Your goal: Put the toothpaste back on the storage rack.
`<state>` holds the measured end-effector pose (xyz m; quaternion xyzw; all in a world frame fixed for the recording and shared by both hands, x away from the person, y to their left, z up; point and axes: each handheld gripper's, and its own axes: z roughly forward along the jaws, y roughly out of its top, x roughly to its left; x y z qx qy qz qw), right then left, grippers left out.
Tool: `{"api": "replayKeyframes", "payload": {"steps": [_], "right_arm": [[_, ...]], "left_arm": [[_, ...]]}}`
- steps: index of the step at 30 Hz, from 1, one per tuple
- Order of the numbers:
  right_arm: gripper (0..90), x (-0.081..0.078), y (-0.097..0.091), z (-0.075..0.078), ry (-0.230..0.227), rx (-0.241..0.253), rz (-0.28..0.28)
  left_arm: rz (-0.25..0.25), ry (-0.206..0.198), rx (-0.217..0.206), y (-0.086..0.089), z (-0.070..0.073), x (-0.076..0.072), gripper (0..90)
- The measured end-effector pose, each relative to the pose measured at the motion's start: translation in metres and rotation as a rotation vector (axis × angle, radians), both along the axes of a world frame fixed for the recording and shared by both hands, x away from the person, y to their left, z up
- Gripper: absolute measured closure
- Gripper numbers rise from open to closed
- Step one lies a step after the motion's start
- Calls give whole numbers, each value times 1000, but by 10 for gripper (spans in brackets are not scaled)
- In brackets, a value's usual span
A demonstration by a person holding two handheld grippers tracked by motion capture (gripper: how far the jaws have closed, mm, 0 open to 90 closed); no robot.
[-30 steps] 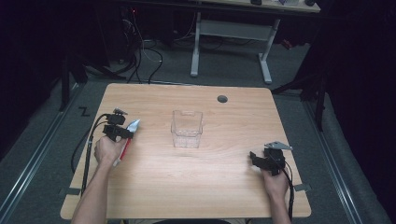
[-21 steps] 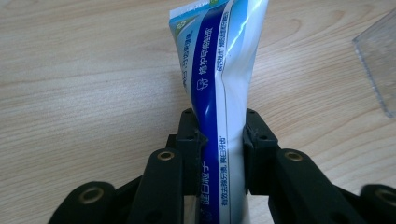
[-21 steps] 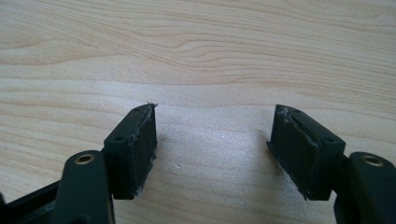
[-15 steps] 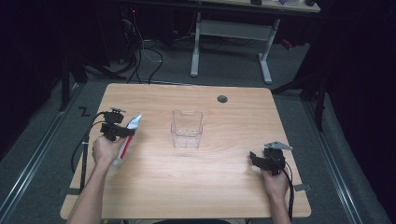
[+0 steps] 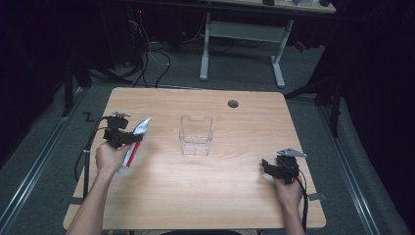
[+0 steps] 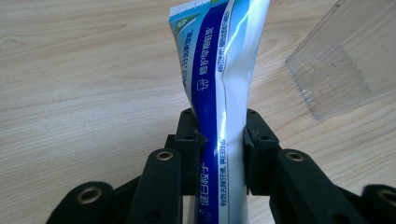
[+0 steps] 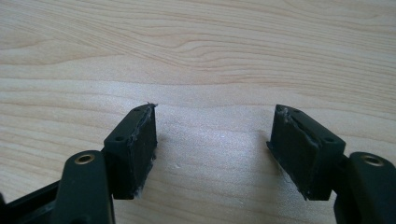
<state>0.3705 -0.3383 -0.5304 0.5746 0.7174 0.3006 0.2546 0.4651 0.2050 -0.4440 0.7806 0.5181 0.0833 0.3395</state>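
So my left gripper (image 5: pixel 133 138) is clamped on a toothpaste tube (image 5: pixel 135 142), both pads squeezing it about mid-body. In the left gripper view the tube (image 6: pixel 219 93) runs straight up between my two black jaws, white and light blue with a dark blue stripe and some printed text on it, flat crimped end pointing away from me. From the high view you can see the red cap end sticking out below my left hand (image 5: pixel 111 155), so the tube sits tilted, crimp end up and leaning toward the middle of the desk (image 5: pixel 215 196). It's off the wood, over the left side of the desk, not far from the left edge.

The clear plastic container (image 5: pixel 195 134) stands upright near the middle of the desk, a bit toward the far edge. It's open on top and looks empty as far as I can tell. The tube is well apart from it, off to its left. A corner of the container (image 6: pixel 336 70) shows in the left gripper view too.

My right gripper (image 5: pixel 266 167) is down by the near right corner, jaws spread wide with nothing between them, just bare wood grain under the pads in the right gripper view (image 7: pixel 214 140). My right hand (image 5: pixel 288 188) holds it close to the desk's surface.

There's also a small round grommet hole (image 5: pixel 233 104) near the far edge.
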Motion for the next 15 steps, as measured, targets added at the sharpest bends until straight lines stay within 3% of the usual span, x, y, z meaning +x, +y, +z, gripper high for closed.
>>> {"api": "replayKeyframes", "payload": {"steps": [4,8,15], "right_arm": [[318,0,0,0,0,0,0],[318,0,0,0,0,0,0],[318,0,0,0,0,0,0]], "left_arm": [[-6,-12,-26,-1,4,-3,719],[-32,-31,3,-9,12,-5,717],[-77,-79,-20,-24,32,-9,717]]}}
